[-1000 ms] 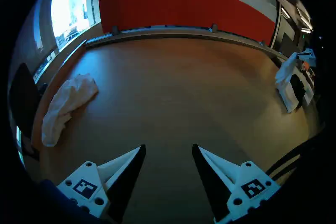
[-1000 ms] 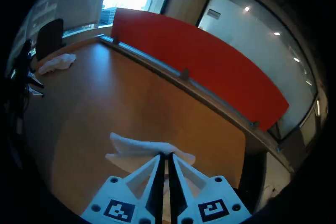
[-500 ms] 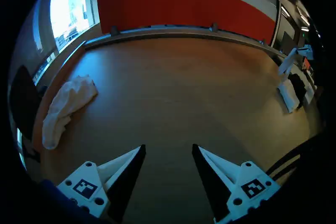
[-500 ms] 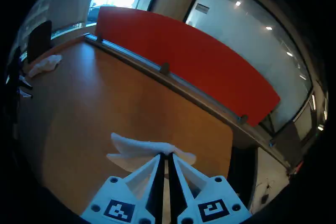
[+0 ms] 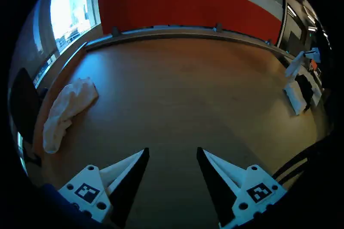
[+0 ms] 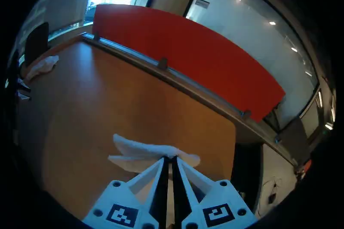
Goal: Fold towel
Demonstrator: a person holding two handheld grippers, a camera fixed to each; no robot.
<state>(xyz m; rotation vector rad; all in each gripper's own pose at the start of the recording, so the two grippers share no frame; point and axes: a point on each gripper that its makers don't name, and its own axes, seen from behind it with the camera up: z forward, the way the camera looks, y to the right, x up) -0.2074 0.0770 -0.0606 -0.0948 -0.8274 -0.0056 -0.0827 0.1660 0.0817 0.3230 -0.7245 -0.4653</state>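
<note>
Left gripper (image 5: 172, 149): fingers apart, nothing between them, poised over the bare table (image 5: 180, 87).
Right gripper (image 6: 170, 159): fingers pinched together on the towel (image 6: 142, 149), which fans out to both sides of the tips.
Just changed: in the left gripper view, a second ago the towel draped from the right gripper down to a flat white piece (image 5: 296, 96) at 3 o'clock. It now hangs clear of that piece, raised toward 2 o'clock. The right gripper view has swung, so the table's far corner sits nearer its middle.
Meaning: likely the towel is being carried off the edge pile toward open table for spreading. No fold is made yet.
Towels: two certain, the held one and a crumpled towel (image 5: 69, 111) at 9 o'clock. I cannot tell whether the flat white piece is a third.
Grippers: two.
Red screen (image 5: 189, 7): one, along the table's far edge at 12 o'clock.
Chair (image 5: 23, 100): one, at 9 o'clock.
</note>
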